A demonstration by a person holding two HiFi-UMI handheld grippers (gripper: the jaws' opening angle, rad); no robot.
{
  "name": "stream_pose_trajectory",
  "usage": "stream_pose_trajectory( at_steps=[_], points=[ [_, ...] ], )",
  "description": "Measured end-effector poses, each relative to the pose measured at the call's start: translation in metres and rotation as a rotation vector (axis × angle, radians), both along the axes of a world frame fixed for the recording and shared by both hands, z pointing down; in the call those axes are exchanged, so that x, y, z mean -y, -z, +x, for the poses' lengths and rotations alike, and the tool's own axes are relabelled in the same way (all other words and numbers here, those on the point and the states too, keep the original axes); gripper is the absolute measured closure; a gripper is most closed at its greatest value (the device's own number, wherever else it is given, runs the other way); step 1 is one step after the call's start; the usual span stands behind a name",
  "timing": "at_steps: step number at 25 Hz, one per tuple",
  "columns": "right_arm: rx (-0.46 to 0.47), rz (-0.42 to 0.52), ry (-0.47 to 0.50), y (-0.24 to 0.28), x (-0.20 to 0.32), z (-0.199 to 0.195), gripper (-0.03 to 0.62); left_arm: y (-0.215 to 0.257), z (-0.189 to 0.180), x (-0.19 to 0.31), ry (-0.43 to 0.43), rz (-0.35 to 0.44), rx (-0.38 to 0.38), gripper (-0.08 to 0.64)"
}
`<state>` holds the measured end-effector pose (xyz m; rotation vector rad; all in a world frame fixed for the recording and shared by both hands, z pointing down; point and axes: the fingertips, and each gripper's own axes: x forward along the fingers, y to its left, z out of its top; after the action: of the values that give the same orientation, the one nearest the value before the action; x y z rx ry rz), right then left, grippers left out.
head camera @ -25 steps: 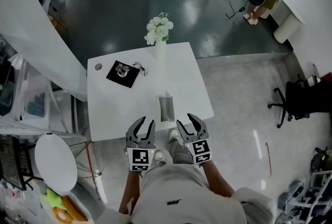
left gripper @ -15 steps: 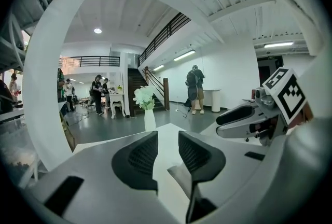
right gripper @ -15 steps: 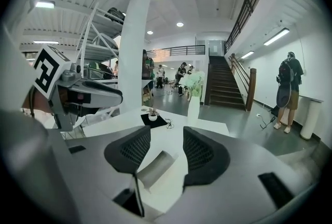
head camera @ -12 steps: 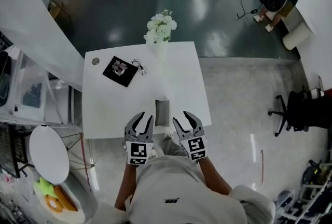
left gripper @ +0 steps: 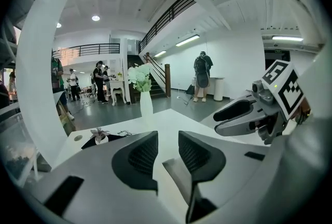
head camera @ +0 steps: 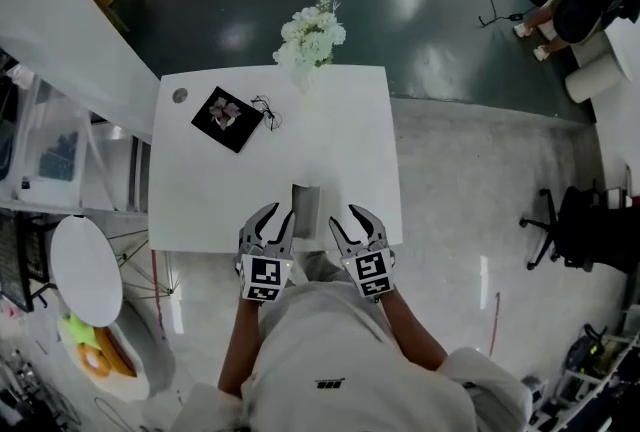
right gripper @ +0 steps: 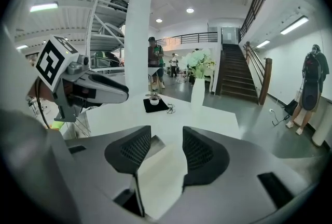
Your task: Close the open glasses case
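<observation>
Grey, with its lid up, the glasses case (head camera: 305,208) lies at the near edge of the white tabletop (head camera: 340,140), directly in front of you and between your two tools. Your left tool (head camera: 278,217) hovers just beside the case's left side, its jaws apart and holding nothing. In the left gripper view the case (left gripper: 179,179) sits low and to the right of that tool (left gripper: 167,140), not between the jaws. Your right tool (head camera: 352,218) hangs just beside the case's right side, jaws likewise parted and empty. In the right gripper view the pale inside of the case (right gripper: 158,171) shows below the gap of the tool (right gripper: 166,135), with neither jaw pressed on it. Each tool appears in the other's view, the right one (left gripper: 244,114) and the left one (right gripper: 98,91) both over the near edge. At the far edge stands a white vase of pale flowers (head camera: 312,35). A black mat (head camera: 228,118) lies at the far left, with a pair of glasses (head camera: 268,110) just beside it.
</observation>
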<state>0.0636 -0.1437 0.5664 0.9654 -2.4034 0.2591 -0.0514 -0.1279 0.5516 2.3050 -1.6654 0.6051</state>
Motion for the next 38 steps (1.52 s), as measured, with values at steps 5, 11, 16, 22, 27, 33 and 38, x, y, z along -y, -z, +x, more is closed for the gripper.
stream_pose_trajectory(
  at_steps=[5, 11, 16, 22, 27, 33, 38],
  points=[
    [-0.005, -0.036, 0.045, -0.020, 0.011, 0.002, 0.402, -0.027, 0.008, 0.009, 0.006, -0.047, 0.017, 0.423],
    [-0.049, -0.068, 0.104, -0.057, 0.016, 0.005, 0.414, -0.058, 0.021, 0.020, -0.001, -0.109, 0.034, 0.423],
    [-0.053, -0.119, 0.105, -0.067, 0.020, 0.009, 0.414, -0.080, 0.032, 0.024, -0.024, -0.164, 0.046, 0.423],
    [-0.053, -0.155, 0.086, -0.084, 0.025, 0.006, 0.414, -0.110, 0.035, 0.026, -0.070, -0.241, 0.073, 0.423],
    [-0.062, -0.177, 0.050, -0.101, 0.022, 0.005, 0.414, -0.130, 0.039, 0.026, -0.140, -0.288, 0.095, 0.423],
    [-0.072, -0.184, 0.001, -0.121, 0.018, 0.007, 0.414, -0.145, 0.045, 0.026, -0.211, -0.320, 0.104, 0.423],
    [-0.077, -0.186, -0.037, -0.129, 0.017, 0.005, 0.414, -0.158, 0.051, 0.024, -0.267, -0.343, 0.118, 0.423]
  ],
)
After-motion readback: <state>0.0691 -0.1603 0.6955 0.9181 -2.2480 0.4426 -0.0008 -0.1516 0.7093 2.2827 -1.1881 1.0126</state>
